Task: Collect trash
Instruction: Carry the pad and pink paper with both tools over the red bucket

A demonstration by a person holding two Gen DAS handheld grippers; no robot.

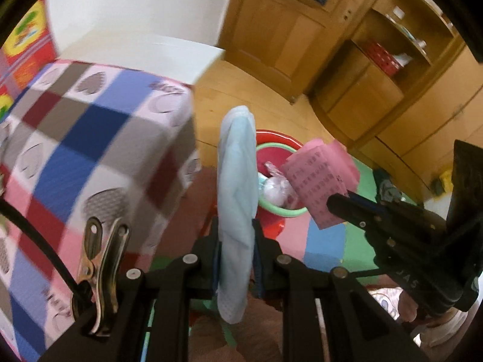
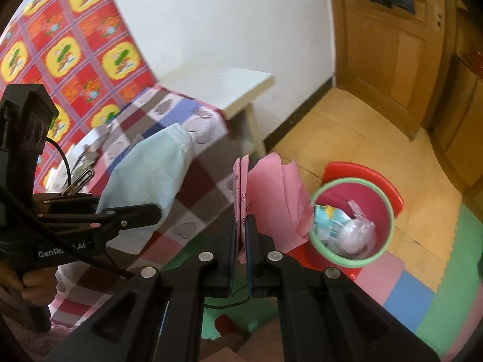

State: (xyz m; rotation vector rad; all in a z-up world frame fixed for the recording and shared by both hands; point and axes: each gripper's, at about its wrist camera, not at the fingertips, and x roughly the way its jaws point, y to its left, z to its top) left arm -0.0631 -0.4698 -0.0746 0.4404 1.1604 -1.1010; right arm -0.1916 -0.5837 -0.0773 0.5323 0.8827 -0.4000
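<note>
A: What is the left gripper carrying?
B: Its jaws are clenching a pale blue face mask, hanging beside the checked tabletop.
A: And the right gripper?
B: Its jaws are pinching folded pink paper, hovering just beside the green-rimmed trash bin that is sitting on the floor, already holding wrappers.

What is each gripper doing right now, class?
Left gripper: closed on the blue face mask.
Right gripper: closed on the pink paper.
</note>
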